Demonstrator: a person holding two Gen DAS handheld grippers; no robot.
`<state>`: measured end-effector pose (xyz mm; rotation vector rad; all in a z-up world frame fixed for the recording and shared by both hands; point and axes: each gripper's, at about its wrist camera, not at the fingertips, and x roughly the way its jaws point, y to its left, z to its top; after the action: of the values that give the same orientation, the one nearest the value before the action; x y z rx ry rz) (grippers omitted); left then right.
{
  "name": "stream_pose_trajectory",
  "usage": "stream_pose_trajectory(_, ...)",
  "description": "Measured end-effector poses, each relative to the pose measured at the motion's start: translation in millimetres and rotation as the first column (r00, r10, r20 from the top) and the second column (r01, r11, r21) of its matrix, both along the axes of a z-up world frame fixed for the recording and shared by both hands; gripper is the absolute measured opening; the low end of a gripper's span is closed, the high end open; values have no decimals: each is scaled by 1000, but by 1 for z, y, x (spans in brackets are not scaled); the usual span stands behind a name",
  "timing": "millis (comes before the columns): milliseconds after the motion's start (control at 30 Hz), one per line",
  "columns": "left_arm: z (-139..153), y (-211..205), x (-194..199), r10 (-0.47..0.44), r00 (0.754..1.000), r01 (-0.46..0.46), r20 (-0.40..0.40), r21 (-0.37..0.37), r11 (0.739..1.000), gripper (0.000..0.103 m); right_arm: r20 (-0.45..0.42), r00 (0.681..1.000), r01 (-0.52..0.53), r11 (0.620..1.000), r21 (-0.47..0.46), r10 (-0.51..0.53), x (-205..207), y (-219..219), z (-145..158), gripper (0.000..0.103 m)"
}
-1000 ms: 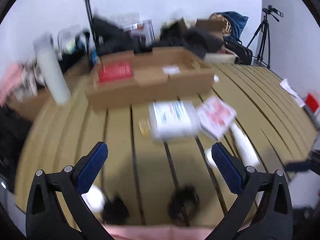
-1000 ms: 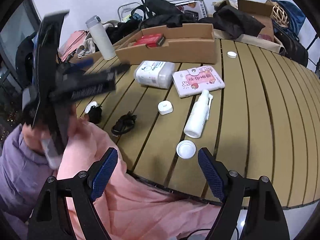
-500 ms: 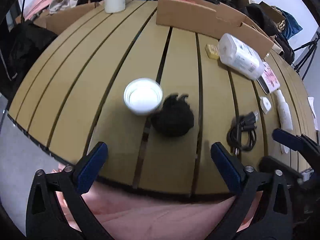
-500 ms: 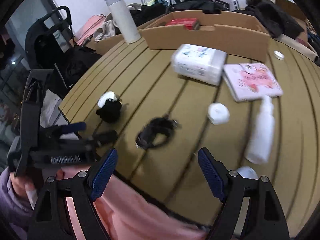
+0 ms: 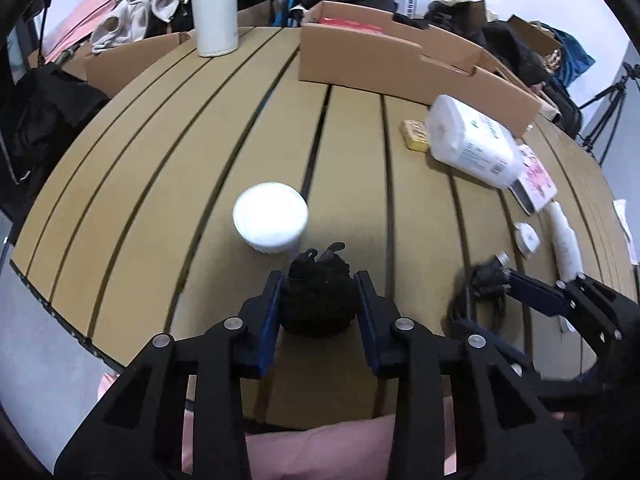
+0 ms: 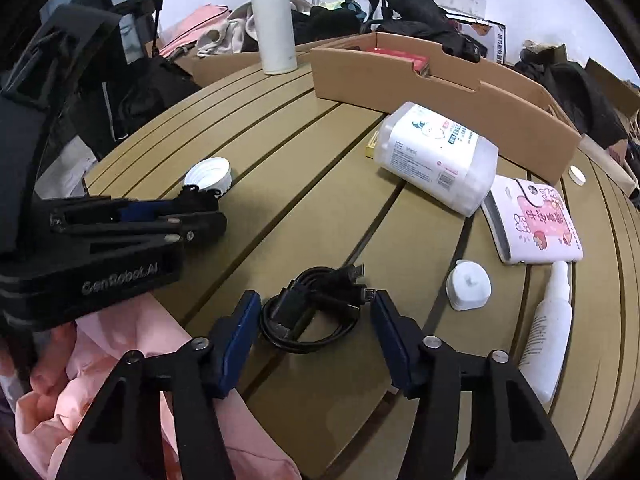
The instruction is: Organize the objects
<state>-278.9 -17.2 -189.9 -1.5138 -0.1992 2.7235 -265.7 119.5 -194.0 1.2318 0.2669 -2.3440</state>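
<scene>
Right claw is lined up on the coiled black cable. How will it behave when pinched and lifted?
The cable looks floppy: a loose, untied coil, so loops will probably sag or unwind when lifted. It seems light, thin cord with small plugs. The right claw stands open around it, so closing may squash the coil and catch only some strands.

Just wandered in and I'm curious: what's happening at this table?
A person is tidying a slatted table with a clamp tool in each hand. The left tool has closed around a black fuzzy clump beside a white lid. The right tool sits open around a coiled black cable, not yet gripping it.
</scene>
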Motion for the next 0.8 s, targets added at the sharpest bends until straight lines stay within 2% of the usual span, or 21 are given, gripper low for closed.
stream_pose_trajectory(133,13,-4,9,-19,999,21,-44,50,999,30,7,1000,8,1000,-30,-8,5,6,7,51)
stream_pose_trajectory(233,40,-7,22,-24,991,30,-134,48,998,30,-34,999,21,999,-36,-22,15,13,25,50)
stream_pose_trajectory(400,76,-9,45,-10,985,18,-172,45,999,30,-87,992,86,992,-97,-95,37,48,69,49)
stream_pose_trajectory(500,98,-11,63,-28,982,45,-187,88,995,30,-117,985,105,980,-168,-125,57,74,102,49)
stream_pose_trajectory(567,109,-10,69,-41,978,62,-206,97,993,30,-138,980,119,977,-179,-145,66,83,116,49)
stream_pose_trajectory(667,122,-4,69,-63,971,82,-230,74,994,30,-141,975,144,969,-200,-174,70,93,126,49)
stream_pose_trajectory(800,142,-4,48,-113,960,142,-254,95,985,30,-135,974,150,963,-223,-182,58,96,134,49)
